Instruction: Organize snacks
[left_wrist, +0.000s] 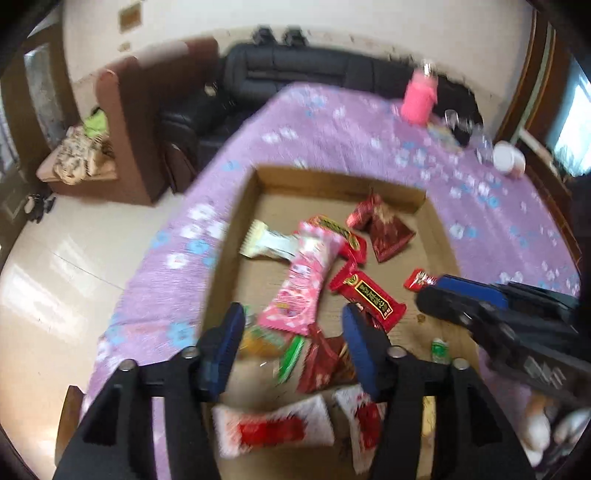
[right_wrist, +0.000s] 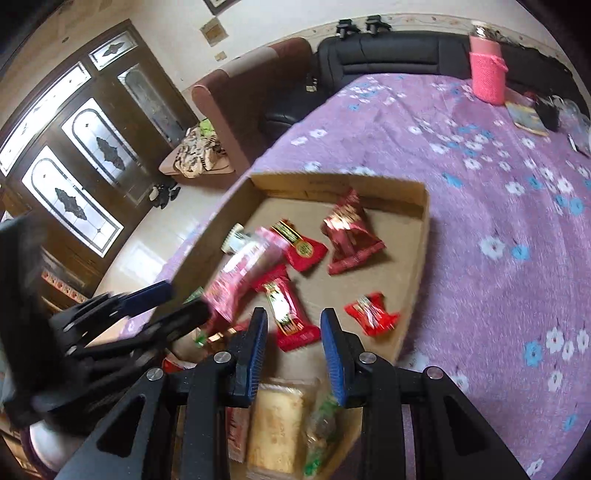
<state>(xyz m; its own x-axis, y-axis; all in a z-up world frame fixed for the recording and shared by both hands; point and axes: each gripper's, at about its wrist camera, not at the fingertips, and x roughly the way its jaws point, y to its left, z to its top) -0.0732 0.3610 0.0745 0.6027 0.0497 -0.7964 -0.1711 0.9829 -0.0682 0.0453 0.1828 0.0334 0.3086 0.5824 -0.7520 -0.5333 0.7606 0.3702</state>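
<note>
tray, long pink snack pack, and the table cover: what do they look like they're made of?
Tray: looks like corrugated cardboard, matte brown, with folded walls and raw cut edges.
Long pink snack pack: probably thin plastic film, glossy, with a crimped, serrated end seam and printed pattern.
Table cover: seems to be woven or brushed fabric, matte purple with a flower print; blur hides the weave.

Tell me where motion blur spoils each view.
Left wrist view: white-and-red packets at the bottom smear badly; the pink bottle is soft. Right wrist view: the pink packet streaks, and the left gripper is blurred.
</note>
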